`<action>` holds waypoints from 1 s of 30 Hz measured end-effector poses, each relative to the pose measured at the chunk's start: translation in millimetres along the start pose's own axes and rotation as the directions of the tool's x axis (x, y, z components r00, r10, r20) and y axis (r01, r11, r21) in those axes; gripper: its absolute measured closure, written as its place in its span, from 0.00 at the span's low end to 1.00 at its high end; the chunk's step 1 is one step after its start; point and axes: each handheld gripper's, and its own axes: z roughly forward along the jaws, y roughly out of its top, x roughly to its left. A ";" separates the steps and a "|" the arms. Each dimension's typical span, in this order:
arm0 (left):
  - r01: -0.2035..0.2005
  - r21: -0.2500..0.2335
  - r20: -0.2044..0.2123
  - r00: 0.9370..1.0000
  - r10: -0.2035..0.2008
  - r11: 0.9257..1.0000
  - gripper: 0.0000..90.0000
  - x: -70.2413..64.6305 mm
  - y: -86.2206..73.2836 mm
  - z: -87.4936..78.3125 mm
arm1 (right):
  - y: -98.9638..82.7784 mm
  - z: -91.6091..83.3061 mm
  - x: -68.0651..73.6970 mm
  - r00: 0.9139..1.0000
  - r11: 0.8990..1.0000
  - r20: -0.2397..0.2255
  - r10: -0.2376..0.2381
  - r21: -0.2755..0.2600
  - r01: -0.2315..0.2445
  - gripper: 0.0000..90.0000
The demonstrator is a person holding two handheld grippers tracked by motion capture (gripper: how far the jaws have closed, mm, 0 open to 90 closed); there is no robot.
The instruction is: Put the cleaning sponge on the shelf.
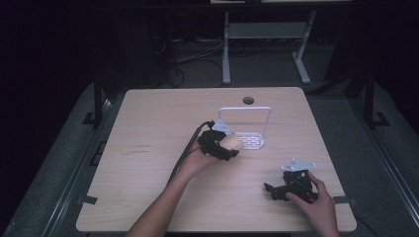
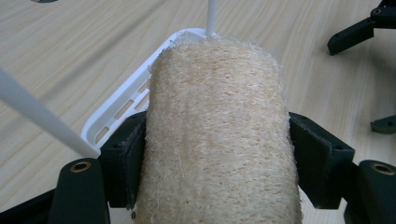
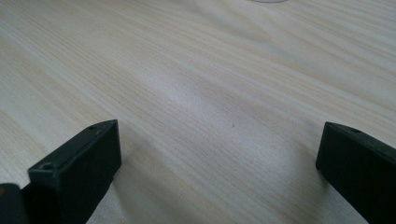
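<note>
near the front edge of the wooden table (image 1: 148, 118), the right gripper (image 1: 276, 191) is rested with jaws spread wide on nothing. farther in, a loofah roll (image 2: 217, 135) is clamped by the left gripper (image 1: 225, 150) just beside the white rack (image 1: 252, 140).

A pale, fibrous loofah roll (image 2: 217, 135) sits clamped between the two black jaws of the left tool (image 2: 217, 161), its pads pressing into both sides. Just beyond it lies a white slotted rack (image 2: 128, 100) with thin white rods, on the light wooden tabletop (image 2: 84, 42). The other tool's (image 2: 359, 32) black jaw tips show at the upper right.
</note>
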 end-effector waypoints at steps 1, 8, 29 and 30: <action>-0.003 0.003 0.002 1.000 0.003 1.000 0.31 -0.5 0.9 1.4 | 0.0 0.0 0.0 1.000 1.000 0.000 0.000 0.000 0.000 0.00; -0.007 0.006 -0.004 1.000 0.007 1.000 0.31 -3.6 10.3 11.9 | 0.0 0.0 0.0 1.000 1.000 0.000 0.000 0.000 0.000 0.00; -0.006 0.022 -0.019 1.000 0.007 1.000 0.31 -5.0 35.1 52.4 | 0.0 0.1 -0.1 1.000 1.000 -0.001 0.000 -0.002 0.000 0.00; -0.005 0.024 -0.023 1.000 0.006 1.000 0.31 -4.2 35.2 54.6 | 0.0 -0.1 -0.1 1.000 1.000 0.000 -0.001 -0.001 0.001 0.00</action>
